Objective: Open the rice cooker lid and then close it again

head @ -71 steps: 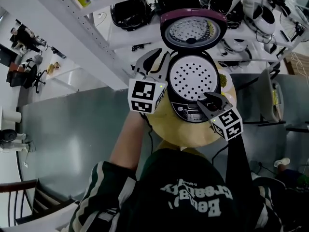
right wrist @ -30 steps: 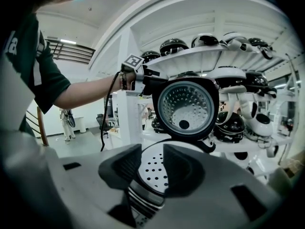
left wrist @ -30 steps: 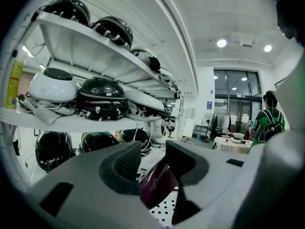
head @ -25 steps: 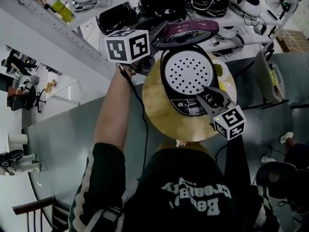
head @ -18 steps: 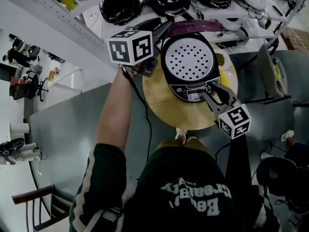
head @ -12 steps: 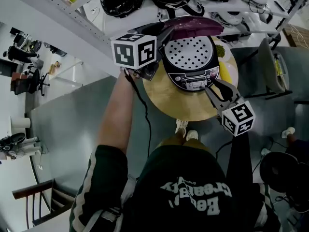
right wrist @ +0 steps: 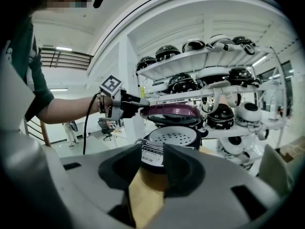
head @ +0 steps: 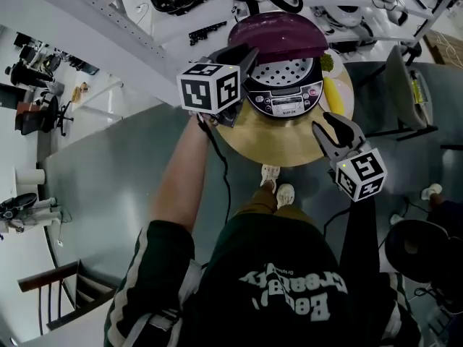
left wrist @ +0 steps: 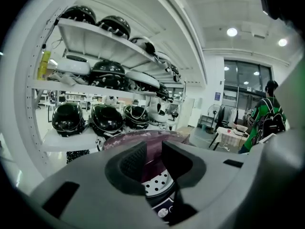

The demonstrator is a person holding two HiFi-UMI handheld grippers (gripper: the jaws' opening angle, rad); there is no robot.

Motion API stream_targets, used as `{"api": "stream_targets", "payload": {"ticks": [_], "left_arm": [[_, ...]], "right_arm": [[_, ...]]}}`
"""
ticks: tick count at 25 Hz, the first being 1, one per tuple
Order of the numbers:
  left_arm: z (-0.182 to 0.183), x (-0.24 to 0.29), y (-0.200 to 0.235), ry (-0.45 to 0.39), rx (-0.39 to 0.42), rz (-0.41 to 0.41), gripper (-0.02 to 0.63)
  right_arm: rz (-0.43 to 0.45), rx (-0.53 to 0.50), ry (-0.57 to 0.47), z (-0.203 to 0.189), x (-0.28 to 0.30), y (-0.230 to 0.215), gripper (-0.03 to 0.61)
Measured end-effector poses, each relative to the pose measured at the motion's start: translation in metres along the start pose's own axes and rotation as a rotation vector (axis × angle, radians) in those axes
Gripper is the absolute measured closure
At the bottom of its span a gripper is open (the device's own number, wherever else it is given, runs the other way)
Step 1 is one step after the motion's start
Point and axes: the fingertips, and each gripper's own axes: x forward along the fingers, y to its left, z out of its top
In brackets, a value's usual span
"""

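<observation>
The black rice cooker point(head: 283, 96) stands on a round wooden table point(head: 268, 143). Its purple lid point(head: 278, 38) hangs tilted low over the perforated inner plate point(head: 282, 72), partly open. My left gripper point(head: 242, 55) is at the lid's left edge. In the left gripper view the lid point(left wrist: 143, 138) shows through the gap of the left gripper point(left wrist: 153, 156). Its jaws have just been closing and stand partly apart, with nothing clamped between them. My right gripper point(head: 327, 126) is open in front of the cooker, apart from it. The cooker's panel point(right wrist: 153, 157) shows beyond its jaws.
White shelves point(head: 217, 20) behind the table carry several black and white cookers point(left wrist: 69, 118). A yellow item point(head: 331, 92) lies on the table right of the cooker. A chair point(head: 401, 85) stands at the right. A person with a backpack point(left wrist: 267, 116) is far off.
The lid has swung from upright down to low over the pot, and the left gripper came down with it. The right gripper drew back from the cooker's front toward the table's near edge.
</observation>
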Motion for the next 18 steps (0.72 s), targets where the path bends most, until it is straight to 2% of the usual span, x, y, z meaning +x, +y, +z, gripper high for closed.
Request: {"api": "stream_targets", "payload": {"ticks": [8,18], "left_arm": [[-0.037,0.001,-0.005,0.016,-0.011,0.021,0.512],[-0.078,0.011,-0.005,0.095,-0.008,0.037,0.532]], "right_arm": [[0.006,-0.023,0.025,-0.013,-0.004,0.0,0.433],[0.003,-0.05,0.032,-0.006,0.002,-0.005,0.434]]}}
